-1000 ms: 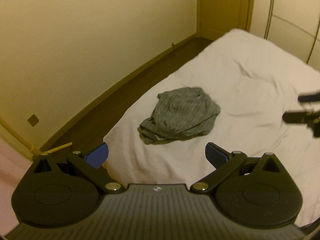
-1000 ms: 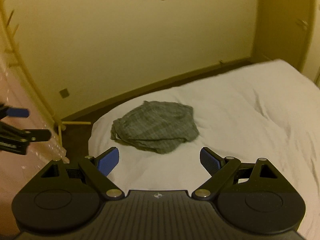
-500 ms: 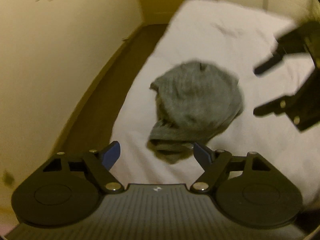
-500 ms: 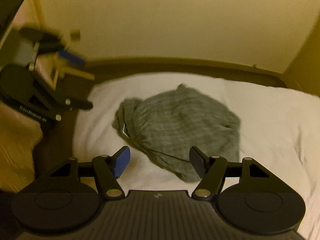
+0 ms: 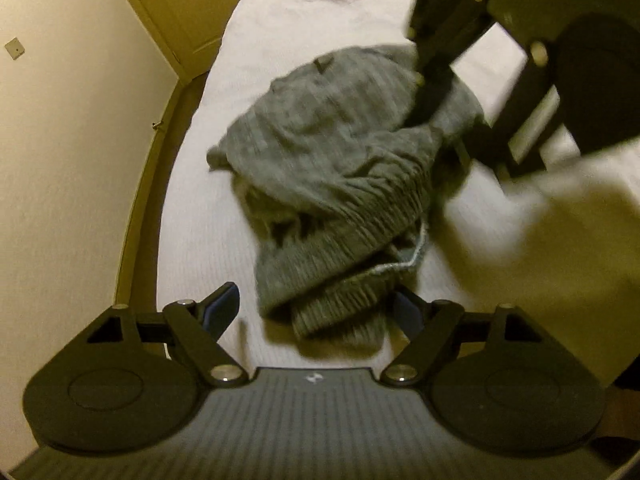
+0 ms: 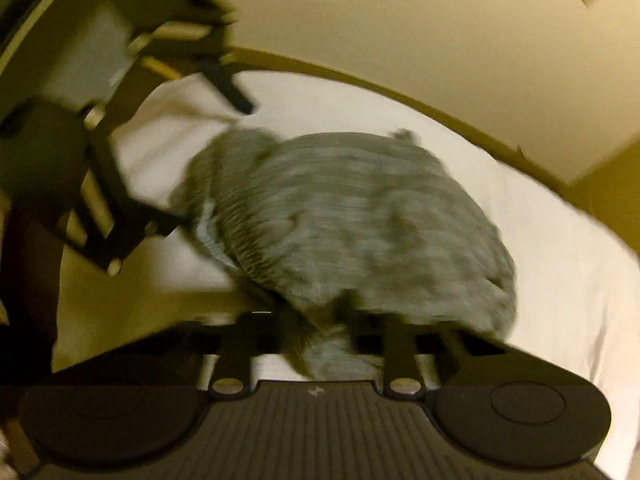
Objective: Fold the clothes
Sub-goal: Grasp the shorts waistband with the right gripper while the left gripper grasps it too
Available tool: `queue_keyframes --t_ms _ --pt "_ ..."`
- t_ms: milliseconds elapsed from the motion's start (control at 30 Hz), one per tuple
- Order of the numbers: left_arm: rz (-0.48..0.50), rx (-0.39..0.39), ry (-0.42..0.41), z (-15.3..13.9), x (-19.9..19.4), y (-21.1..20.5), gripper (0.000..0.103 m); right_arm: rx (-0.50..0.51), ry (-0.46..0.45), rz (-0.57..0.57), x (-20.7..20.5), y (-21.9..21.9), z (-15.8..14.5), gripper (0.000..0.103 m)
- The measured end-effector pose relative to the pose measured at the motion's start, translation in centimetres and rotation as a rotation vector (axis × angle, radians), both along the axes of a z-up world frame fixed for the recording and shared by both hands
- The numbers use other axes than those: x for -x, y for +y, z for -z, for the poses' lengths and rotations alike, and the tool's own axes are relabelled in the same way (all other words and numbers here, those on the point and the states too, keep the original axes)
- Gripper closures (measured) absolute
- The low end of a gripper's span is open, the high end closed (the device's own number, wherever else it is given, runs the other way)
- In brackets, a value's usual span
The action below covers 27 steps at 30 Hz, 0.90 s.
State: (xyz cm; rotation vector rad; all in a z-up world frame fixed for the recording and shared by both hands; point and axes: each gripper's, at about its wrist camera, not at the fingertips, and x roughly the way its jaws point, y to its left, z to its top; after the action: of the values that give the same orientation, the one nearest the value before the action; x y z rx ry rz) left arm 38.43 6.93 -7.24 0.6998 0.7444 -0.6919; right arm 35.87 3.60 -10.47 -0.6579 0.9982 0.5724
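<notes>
One grey knit garment [image 5: 340, 184], crumpled in a heap on the white bed [image 5: 208, 240] near its corner. Left gripper [image 5: 316, 314]: jaws spread wide, the ribbed hem lying between them, not pinched. Right gripper [image 6: 320, 340]: jaws partly closed about a fold of the garment, view blurred, grasp uncertain.

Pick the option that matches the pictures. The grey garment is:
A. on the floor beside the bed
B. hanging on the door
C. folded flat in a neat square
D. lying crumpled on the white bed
D: the grey garment lies bunched in uneven folds on the white bed, between the two grippers.
</notes>
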Motion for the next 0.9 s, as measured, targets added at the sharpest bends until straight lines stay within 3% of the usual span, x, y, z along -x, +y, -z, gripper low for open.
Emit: queue_keyframes --t_ms 167,233,300,400,600,800,900 --pt "0.006 0.066 0.008 -2.2 -1.0 -1.0 0.023 -0.18 0.061 0.16 -1.9 -4.6 -5.0 0.097" --pt "0.01 0.092 0.015 -3.3 -1.2 -1.5 0.032 -0.229 0.069 0.216 -2.0 -6.5 -6.4 0.097" --pt "0.03 0.099 0.022 -4.4 -1.3 -2.3 0.069 -0.264 0.064 0.263 -1.9 -8.3 -7.9 0.097" --pt "0.063 0.1 0.006 -6.3 -0.9 -3.3 0.095 -0.288 0.032 0.322 -0.7 -11.0 -10.1 0.097" --pt "0.238 0.171 -0.037 -12.6 0.3 -5.2 0.097 -0.329 -0.038 0.441 3.6 -15.1 -14.9 0.098" --pt "0.638 0.231 -0.032 -20.9 3.0 -6.9 0.097 -0.352 -0.039 0.55 10.9 -19.3 -22.8 0.098" --pt "0.785 0.271 0.007 -25.0 3.4 -7.5 0.097 -0.37 -0.053 0.614 14.4 -20.8 -27.1 0.098"
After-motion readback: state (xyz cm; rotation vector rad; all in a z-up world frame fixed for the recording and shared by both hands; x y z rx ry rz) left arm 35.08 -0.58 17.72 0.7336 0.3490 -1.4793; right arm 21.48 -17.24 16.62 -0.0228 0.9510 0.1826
